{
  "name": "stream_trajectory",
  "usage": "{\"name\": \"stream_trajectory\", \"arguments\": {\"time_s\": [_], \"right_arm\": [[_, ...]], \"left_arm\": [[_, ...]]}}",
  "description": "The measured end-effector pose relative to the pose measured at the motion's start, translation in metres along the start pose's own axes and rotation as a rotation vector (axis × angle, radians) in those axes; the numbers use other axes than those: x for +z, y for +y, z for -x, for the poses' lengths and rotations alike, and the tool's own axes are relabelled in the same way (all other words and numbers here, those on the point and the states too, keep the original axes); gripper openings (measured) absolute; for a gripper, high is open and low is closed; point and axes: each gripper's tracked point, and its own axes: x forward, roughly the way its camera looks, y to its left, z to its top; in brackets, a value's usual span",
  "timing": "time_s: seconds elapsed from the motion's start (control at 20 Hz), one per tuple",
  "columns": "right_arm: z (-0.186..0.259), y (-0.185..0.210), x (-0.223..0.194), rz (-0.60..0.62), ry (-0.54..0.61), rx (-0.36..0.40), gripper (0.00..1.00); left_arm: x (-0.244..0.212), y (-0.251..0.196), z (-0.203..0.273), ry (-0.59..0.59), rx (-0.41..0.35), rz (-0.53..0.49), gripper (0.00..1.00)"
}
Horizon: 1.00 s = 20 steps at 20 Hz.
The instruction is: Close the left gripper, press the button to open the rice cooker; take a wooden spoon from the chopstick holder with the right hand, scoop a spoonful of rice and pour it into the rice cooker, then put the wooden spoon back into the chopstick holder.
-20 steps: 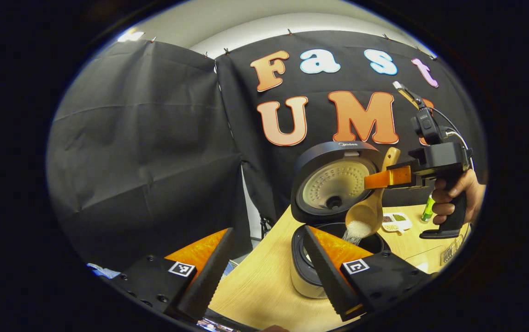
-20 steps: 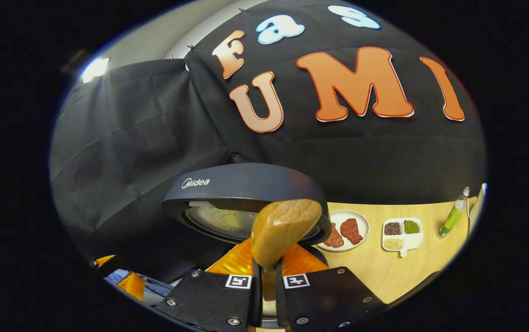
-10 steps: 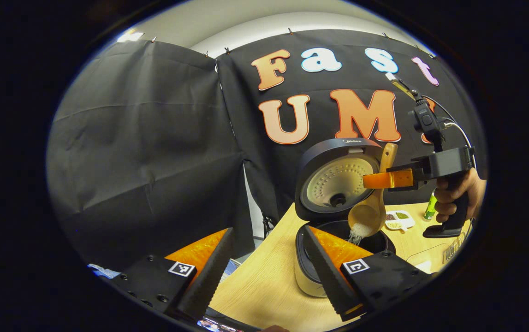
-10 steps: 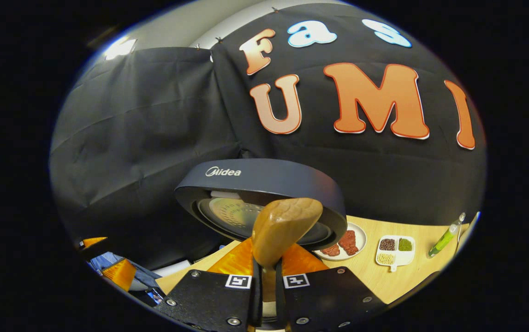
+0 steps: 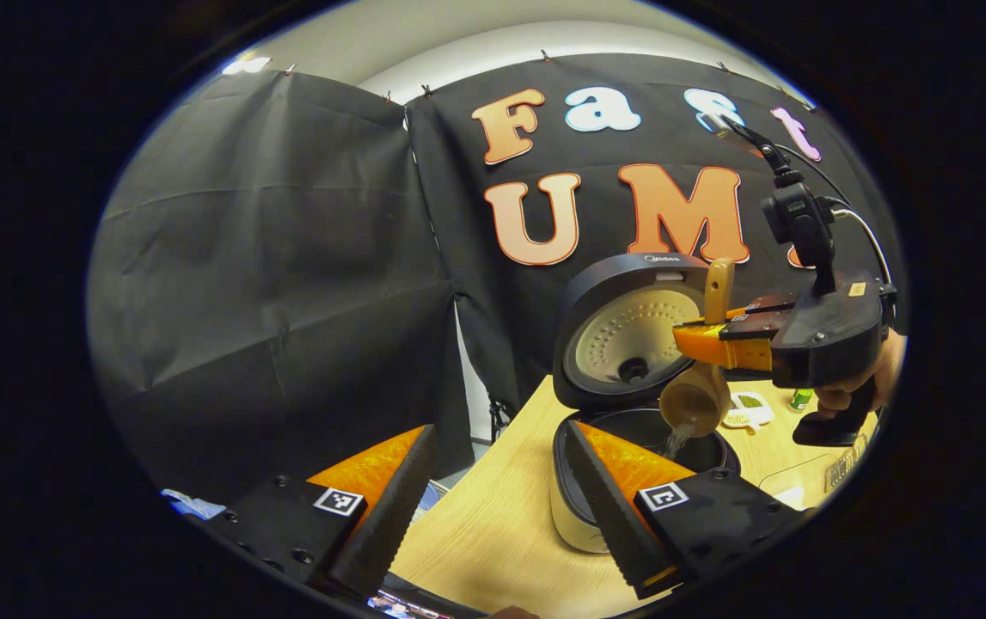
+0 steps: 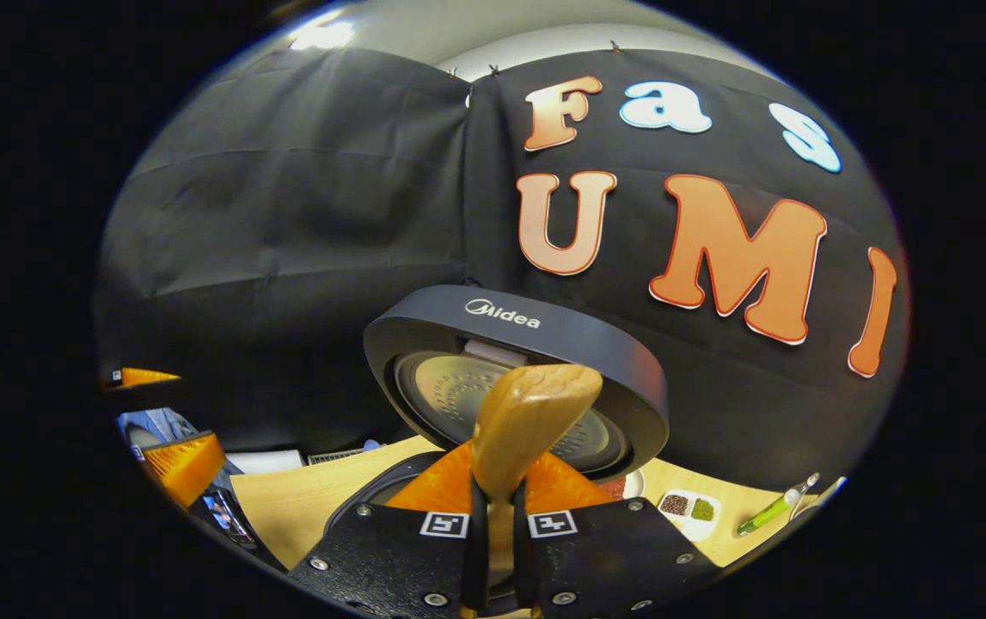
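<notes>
The left hand-held gripper (image 5: 493, 507) stood with fingers apart over the tabletop (image 5: 493, 533). Beyond it, the right hand-held gripper (image 5: 692, 337) clamped the wooden spoon (image 5: 699, 397), tipping rice into the open rice cooker (image 5: 630, 430)

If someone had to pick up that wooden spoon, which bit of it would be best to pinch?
Probably the handle, as the right gripper does now: in the right gripper view its two fingers press the flat sides of the wooden spoon, partway along the narrow stem. In the left gripper view it comes in from the side, leaving the bowl free to tip rice into the rice cooker.
</notes>
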Motion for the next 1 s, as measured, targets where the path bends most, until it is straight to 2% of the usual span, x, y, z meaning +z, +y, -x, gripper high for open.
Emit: {"name": "stream_trajectory", "arguments": {"time_s": [0.05, 0.1, 0.2, 0.35, 0.4, 0.45, 0.5, 0.55, 0.7, 0.75, 0.85, 0.9, 0.95, 1.0], "right_arm": [[0.001, 0.001, 0.0, 0.01, -0.001, -0.001, 0.11], [0.003, 0.001, 0.001, 0.017, -0.004, -0.004, 0.11], [0.005, -0.003, 0.003, 0.016, -0.014, -0.015, 0.11], [0.008, -0.012, -0.004, -0.051, 0.007, -0.027, 0.11], [0.011, -0.016, -0.007, -0.087, 0.022, -0.031, 0.11], [0.015, -0.021, -0.009, -0.131, 0.029, -0.035, 0.11], [0.018, -0.028, -0.009, -0.186, 0.033, -0.036, 0.11], [0.022, -0.034, -0.011, -0.25, 0.039, -0.035, 0.11], [0.04, -0.053, -0.017, -0.468, 0.064, -0.024, 0.11], [0.05, -0.062, -0.022, -0.526, 0.069, -0.028, 0.11], [0.068, -0.08, -0.027, -0.599, 0.064, -0.042, 0.11], [0.077, -0.089, -0.033, -0.621, 0.068, -0.056, 0.11], [0.086, -0.098, -0.039, -0.644, 0.072, -0.072, 0.11], [0.097, -0.106, -0.044, -0.666, 0.072, -0.087, 0.11]], "left_arm": [[0.0, -0.001, -0.001, 0.0, 0.0, -0.001, 0.94], [0.0, -0.001, -0.001, -0.001, 0.0, -0.002, 1.0], [-0.002, -0.003, -0.001, 0.002, -0.006, 0.002, 1.0], [-0.003, -0.009, 0.0, 0.002, -0.019, -0.005, 1.0], [-0.002, -0.011, 0.0, 0.0, -0.024, -0.006, 1.0], [-0.001, -0.013, 0.0, -0.001, -0.027, -0.006, 0.94], [0.001, -0.015, 0.0, -0.001, -0.031, -0.003, 0.94], [0.0, -0.019, 0.001, 0.0, -0.035, 0.0, 1.0], [0.002, -0.03, 0.005, -0.003, -0.044, -0.005, 1.0], [0.002, -0.035, 0.008, -0.003, -0.047, -0.01, 0.94], [0.003, -0.046, 0.013, -0.001, -0.062, -0.011, 0.94], [0.005, -0.052, 0.015, -0.001, -0.072, -0.008, 1.0], [0.005, -0.059, 0.017, 0.002, -0.083, -0.004, 0.94], [0.006, -0.066, 0.018, 0.002, -0.091, -0.003, 0.94]]}}
